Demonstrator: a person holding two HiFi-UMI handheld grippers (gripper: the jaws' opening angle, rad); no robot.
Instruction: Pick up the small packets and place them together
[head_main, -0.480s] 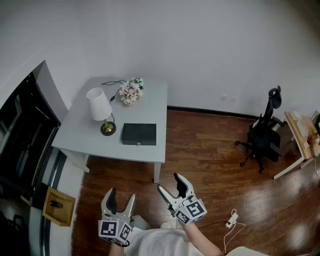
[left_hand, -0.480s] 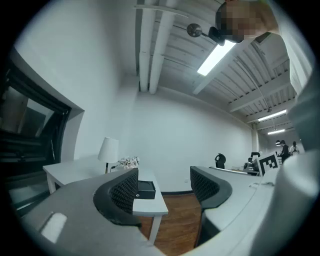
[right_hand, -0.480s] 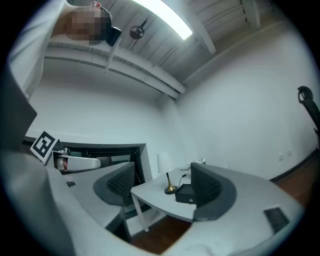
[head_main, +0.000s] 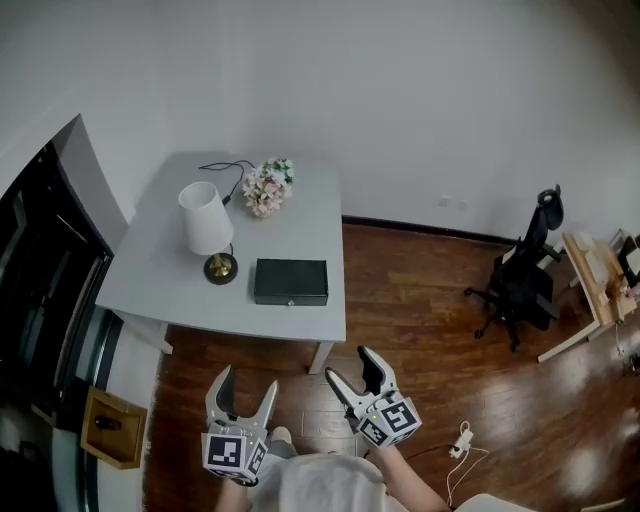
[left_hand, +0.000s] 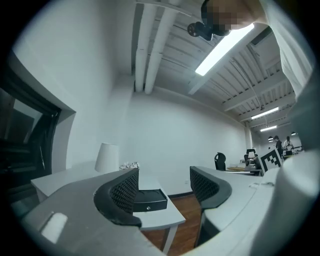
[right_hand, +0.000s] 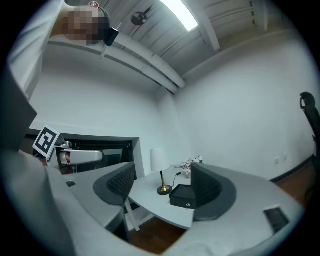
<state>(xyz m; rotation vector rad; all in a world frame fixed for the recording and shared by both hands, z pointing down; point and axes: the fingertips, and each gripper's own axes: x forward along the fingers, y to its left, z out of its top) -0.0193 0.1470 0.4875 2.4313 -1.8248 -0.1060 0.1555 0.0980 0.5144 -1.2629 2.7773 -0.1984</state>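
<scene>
No small packets show in any view. A grey table (head_main: 160, 270) carries a black box (head_main: 290, 281), a white lamp (head_main: 205, 220) and a bunch of flowers (head_main: 267, 186). My left gripper (head_main: 246, 380) hovers over the wooden floor in front of the table, jaws apart and empty. My right gripper (head_main: 348, 364) is beside it, also open and empty. In the left gripper view, the left gripper (left_hand: 164, 182) frames the black box (left_hand: 150, 199) far off. In the right gripper view, the right gripper (right_hand: 162, 182) frames the box (right_hand: 181, 196) and the lamp (right_hand: 159, 162).
A black office chair (head_main: 525, 270) stands on the wooden floor at right, next to a wooden desk (head_main: 590, 275). A small wooden crate (head_main: 113, 428) sits at lower left beside a dark window. A white power strip (head_main: 462, 438) lies near my right side.
The head view has shifted a little: the table and both grippers sit slightly lower and further right in the picture. Both grippers stay open and empty.
</scene>
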